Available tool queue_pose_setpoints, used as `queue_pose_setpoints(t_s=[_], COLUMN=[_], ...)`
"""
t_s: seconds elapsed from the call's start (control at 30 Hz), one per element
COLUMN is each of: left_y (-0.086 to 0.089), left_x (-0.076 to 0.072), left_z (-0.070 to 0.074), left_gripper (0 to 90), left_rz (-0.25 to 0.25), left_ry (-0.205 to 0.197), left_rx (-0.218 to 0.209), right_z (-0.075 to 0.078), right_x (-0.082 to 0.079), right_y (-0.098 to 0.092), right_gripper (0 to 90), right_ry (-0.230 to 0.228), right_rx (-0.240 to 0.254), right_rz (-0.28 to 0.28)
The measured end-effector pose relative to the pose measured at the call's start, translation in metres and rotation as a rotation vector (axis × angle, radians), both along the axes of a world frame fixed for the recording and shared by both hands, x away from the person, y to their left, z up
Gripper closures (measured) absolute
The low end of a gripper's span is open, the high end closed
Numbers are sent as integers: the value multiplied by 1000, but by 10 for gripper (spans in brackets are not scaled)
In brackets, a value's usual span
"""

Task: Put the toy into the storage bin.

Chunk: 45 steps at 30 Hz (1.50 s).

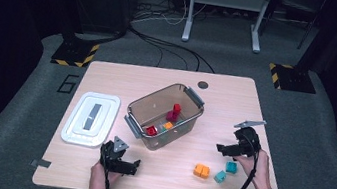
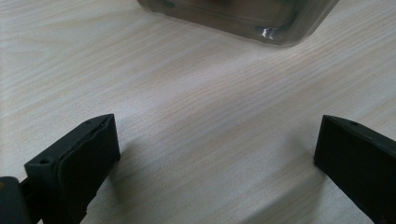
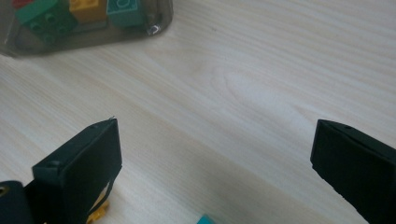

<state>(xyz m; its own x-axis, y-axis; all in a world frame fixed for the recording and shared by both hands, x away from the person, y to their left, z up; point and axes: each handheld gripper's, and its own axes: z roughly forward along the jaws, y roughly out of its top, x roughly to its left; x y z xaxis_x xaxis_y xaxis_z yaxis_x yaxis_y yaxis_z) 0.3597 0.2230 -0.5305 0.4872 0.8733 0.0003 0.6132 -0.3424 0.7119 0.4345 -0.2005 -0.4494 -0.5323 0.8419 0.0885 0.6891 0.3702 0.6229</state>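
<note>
pale wood worktop (image 1: 109, 73) on grey carpet, dark room; l tongs (image 1: 126, 165) & r tongs (image 1: 224, 149) both released, near front edge, holding nothing.

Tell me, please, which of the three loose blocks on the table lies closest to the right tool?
The teal block farther from the person, just below the right tool. The second teal block sits nearer the table's front edge, and the orange block lies farther left.

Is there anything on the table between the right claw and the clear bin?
No. In the high view, bare table separates the right claw from the clear bin; the right gripper view also shows bare wood.
</note>
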Motion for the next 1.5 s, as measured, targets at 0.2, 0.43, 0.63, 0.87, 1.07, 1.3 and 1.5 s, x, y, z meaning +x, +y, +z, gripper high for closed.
queue_pose_setpoints(t_s=[0.2, 0.43, 0.63, 0.87, 1.07, 1.3, 1.5], left_y=[0, 0, 0, 0, 0, 0, 0], left_x=[0, 0, 0, 0, 0, 0, 0], left_z=[0, 0, 0, 0, 0, 0, 0], left_gripper=[0, 0, 0, 0, 0, 0, 0], left_rz=[-1, -1, 0, -1, -1, -1, -1], left_ry=[0, 0, 0, 0, 0, 0, 0], left_rx=[1, 1, 0, 1, 0, 1, 1], right_z=[-14, -34, -43, -50, -53, -52, -50], right_x=[-11, -22, -27, -35, -39, -41, -40], right_y=[-6, -16, -21, -24, -24, -24, -23], right_gripper=[0, 0, 9, 132, 220, 364, 463], right_ry=[33, 74, 93, 98, 95, 78, 74], right_rx=[-22, -30, -41, -60, -67, -79, -85], right_rz=[-12, -26, -42, -54, -43, -36, -25])
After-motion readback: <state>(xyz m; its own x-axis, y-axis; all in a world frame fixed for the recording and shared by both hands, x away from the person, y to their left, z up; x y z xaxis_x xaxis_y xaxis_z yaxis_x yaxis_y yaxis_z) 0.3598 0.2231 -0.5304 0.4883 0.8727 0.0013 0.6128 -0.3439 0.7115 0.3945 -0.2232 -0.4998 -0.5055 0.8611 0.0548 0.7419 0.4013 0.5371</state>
